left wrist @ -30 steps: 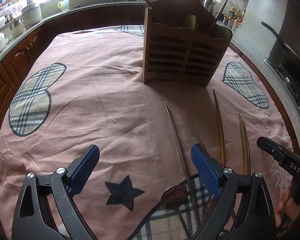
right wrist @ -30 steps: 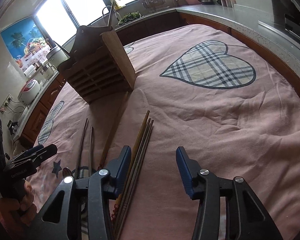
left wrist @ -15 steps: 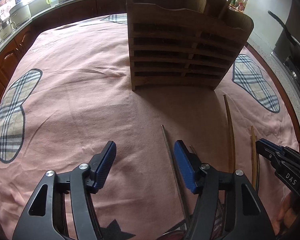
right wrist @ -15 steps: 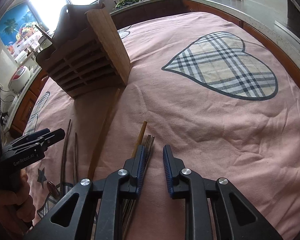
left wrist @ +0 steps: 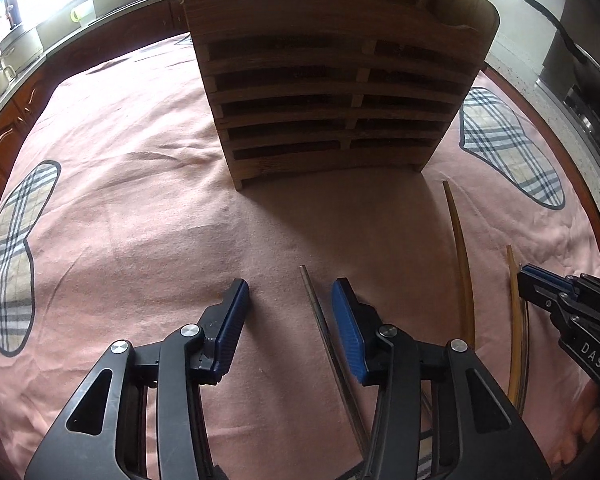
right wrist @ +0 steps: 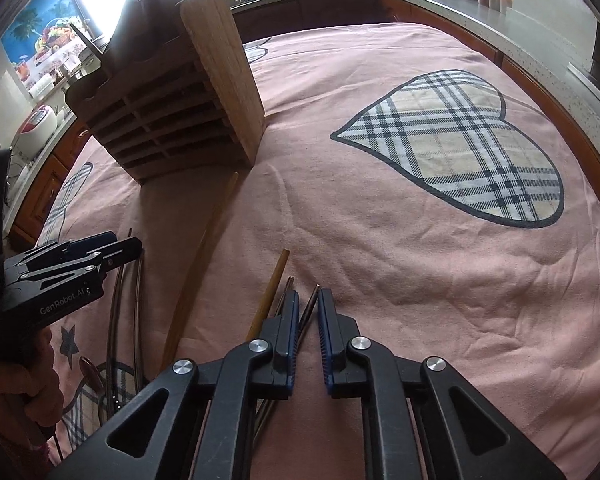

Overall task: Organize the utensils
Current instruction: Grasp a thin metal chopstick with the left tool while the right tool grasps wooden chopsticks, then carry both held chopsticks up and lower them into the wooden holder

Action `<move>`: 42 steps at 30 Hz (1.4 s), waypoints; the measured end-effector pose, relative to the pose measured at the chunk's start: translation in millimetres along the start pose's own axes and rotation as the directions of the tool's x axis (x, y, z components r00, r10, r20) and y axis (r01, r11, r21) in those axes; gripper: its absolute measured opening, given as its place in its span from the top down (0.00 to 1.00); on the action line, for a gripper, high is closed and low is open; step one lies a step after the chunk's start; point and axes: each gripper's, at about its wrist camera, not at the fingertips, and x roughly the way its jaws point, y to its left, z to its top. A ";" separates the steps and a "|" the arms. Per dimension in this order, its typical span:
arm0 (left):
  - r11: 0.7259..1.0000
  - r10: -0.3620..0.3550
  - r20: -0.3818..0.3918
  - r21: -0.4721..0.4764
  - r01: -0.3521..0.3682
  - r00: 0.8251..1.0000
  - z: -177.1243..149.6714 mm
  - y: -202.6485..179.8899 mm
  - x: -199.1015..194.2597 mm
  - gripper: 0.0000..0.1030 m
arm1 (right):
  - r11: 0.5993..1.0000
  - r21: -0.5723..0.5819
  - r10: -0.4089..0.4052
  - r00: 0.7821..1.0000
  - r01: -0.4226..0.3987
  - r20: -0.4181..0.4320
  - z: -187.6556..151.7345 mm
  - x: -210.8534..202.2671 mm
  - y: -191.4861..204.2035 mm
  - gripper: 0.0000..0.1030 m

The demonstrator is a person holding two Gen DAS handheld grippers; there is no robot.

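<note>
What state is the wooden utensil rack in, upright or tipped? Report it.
Upright. The wooden utensil rack stands on its base on the pink cloth, slats level, open top up.

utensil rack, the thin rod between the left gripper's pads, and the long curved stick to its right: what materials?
Utensil rack: looks like wood or bamboo, matte brown, with grain lines on its side panel.
Thin rod: likely metal, being grey, slim and dully shiny.
Long curved stick: probably bamboo or wood, amber-brown with a slight gloss, maybe lacquered.
None can be confirmed by look alone.
</note>
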 end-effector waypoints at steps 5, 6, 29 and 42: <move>1.000 0.015 0.012 0.027 -0.015 1.000 1.6 -5.3 1.0 0.82 | 1.000 0.005 0.013 1.000 -0.013 0.004 -0.2 0.1 -1.3 0.90; 0.999 0.010 0.013 0.034 -0.011 1.000 1.9 -6.1 0.8 0.89 | 1.000 0.009 0.019 1.000 -0.019 0.007 -0.4 0.0 -2.5 0.90; 0.982 -0.157 0.245 -0.068 0.178 0.957 -36.7 36.1 -143.2 0.94 | 0.986 0.008 0.163 0.960 -0.169 0.228 -3.1 -98.1 3.1 0.95; 0.969 -0.176 0.388 -0.092 0.228 0.905 -70.6 54.3 -209.2 0.95 | 0.987 -0.035 0.157 0.920 -0.155 0.359 -14.7 -154.1 18.7 0.96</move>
